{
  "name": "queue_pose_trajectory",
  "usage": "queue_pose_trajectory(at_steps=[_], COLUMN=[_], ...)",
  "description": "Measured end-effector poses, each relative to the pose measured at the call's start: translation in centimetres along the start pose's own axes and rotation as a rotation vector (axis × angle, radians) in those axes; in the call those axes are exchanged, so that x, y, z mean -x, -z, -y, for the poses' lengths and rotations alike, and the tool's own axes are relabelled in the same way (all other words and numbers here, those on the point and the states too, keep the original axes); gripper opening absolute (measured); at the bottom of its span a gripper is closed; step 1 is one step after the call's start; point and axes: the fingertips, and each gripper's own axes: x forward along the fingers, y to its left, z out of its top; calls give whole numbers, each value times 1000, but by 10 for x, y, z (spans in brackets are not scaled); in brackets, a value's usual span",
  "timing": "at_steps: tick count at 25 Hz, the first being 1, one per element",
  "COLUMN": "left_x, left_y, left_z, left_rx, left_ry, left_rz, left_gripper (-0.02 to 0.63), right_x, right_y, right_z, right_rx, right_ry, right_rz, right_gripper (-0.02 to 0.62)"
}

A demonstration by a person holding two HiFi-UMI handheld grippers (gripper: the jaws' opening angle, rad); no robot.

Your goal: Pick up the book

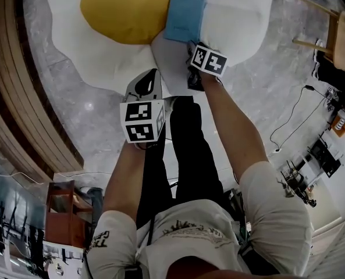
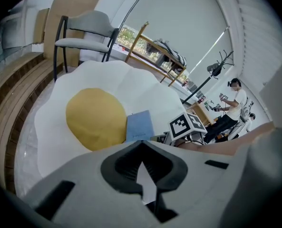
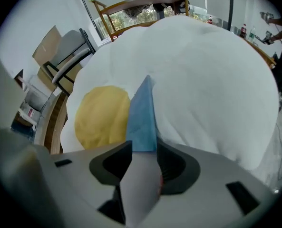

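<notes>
Cushion (image 1: 236, 10), soft beneath the jaws, may sag and let the blue book (image 1: 185, 17), its near edge at the wide-open, empty right gripper (image 3: 143, 151), slip the pads; left gripper (image 2: 141, 153) closed, holding nothing

Both bare forearms reach forward from the body. The right arm (image 1: 233, 124) stretches the farther. It carries the right gripper (image 1: 194, 46) to the near edge of the book (image 1: 185, 17), pointing steeply down. Its fingers (image 3: 110, 165) stand wide apart, with that edge between them. The left arm (image 1: 125, 173) is held closer in. The left gripper (image 1: 149, 80) hangs well short of the book and off to the book's left, tilted downward, with its fingers (image 2: 114, 167) closed together on nothing.
</notes>
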Motion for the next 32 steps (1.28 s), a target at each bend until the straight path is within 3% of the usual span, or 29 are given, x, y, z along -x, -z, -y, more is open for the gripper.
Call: queue_pose_trajectory(at_steps=[9,17,22,32], left_x=[-3,-6,-8,1], left_y=[-5,1,1,-9], left_z=[-9,-10,-8,9], left_rx=[3,-12,-5,7], left_ry=[-1,8,4,-20], left_rz=[-7,-27,-23,23], left_gripper=[18,18,18,18], right_x=[-27,-47,-41,5], right_y=[2,4,1,-14], right_z=[-1,-14,-21,-43], right_rx=[-50,-21,-56,-93], right_ry=[-51,-87,-163,-293], right_rz=[-141,-225,-221,-109], right_gripper=[153,134,60,54])
